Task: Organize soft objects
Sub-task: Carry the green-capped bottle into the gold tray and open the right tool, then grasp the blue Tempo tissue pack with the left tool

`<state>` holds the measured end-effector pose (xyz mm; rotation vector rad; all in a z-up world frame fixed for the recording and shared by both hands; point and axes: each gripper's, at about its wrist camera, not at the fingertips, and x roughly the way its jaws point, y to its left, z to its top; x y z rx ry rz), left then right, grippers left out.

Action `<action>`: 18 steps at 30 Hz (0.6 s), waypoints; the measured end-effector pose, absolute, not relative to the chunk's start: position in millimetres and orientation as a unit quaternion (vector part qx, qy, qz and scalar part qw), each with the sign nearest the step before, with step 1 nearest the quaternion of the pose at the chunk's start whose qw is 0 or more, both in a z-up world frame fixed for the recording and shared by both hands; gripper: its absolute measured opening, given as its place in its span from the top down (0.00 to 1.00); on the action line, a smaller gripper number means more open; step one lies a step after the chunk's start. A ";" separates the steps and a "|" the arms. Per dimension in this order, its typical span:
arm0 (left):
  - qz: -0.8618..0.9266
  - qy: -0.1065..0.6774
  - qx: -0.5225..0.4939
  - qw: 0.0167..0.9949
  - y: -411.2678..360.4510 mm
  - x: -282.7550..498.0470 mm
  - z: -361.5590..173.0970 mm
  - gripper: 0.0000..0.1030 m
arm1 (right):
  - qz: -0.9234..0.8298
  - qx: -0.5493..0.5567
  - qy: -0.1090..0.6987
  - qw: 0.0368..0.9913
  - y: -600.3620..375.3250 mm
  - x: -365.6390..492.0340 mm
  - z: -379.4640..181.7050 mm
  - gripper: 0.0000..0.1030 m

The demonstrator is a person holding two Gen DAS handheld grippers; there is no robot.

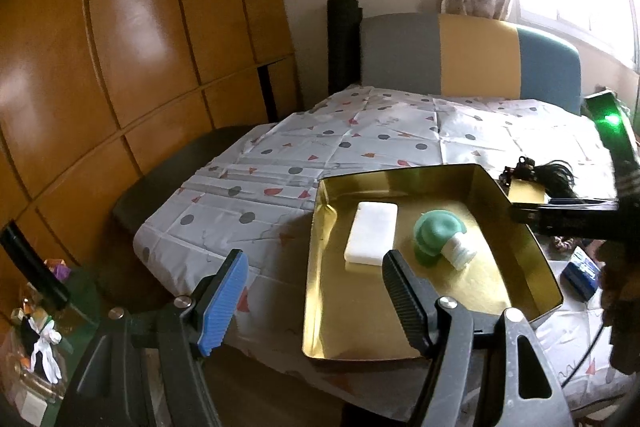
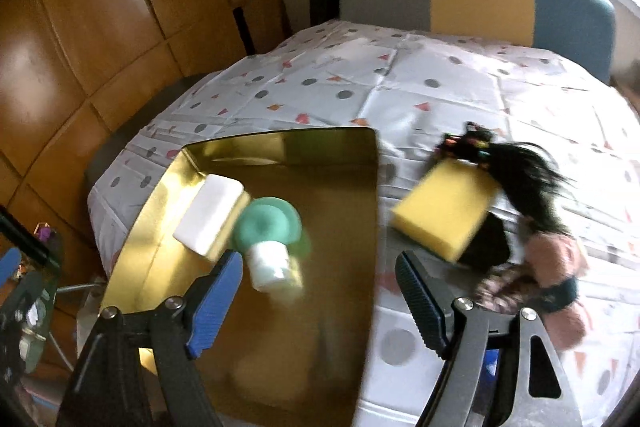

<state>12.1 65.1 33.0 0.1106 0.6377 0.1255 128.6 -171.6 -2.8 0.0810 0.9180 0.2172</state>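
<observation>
A gold metal tray (image 1: 520, 239) (image 2: 360, 195) lies on the patterned tablecloth. In it are a white foam block (image 1: 371, 238) (image 2: 208, 213) and a green mushroom-shaped soft toy with a white stem (image 1: 438, 237) (image 2: 268, 231). A yellow sponge (image 2: 444, 209) (image 1: 526, 191), a black hairy item (image 2: 524, 179) (image 1: 548, 177) and a pink plush piece (image 2: 554, 259) lie right of the tray. My left gripper (image 1: 314, 301) is open and empty over the tray's near left edge. My right gripper (image 2: 318, 301) is open and empty over the tray's right side; it also shows in the left wrist view (image 1: 560, 217).
The table (image 1: 280, 163) has a white cloth with dots and triangles. A grey, yellow and blue chair back (image 1: 468, 55) stands behind it. Wooden cabinets (image 1: 120, 47) are on the left. A blue box (image 1: 582, 273) lies right of the tray. Clutter (image 1: 40, 339) sits low left.
</observation>
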 end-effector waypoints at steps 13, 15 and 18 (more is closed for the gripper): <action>-0.017 0.339 0.063 0.939 22.6 20.1 23.9 0.31 | -0.027 0.080 0.415 0.906 -330.9 77.4 7.9 0.16; -0.050 0.345 0.057 0.935 9.4 22.9 23.8 0.31 | -0.058 0.095 0.412 0.905 -360.0 73.9 5.1 0.16; -0.103 0.358 0.059 0.926 -14.9 28.3 23.6 0.31 | -0.110 0.118 0.409 0.898 -403.1 66.3 -5.2 0.16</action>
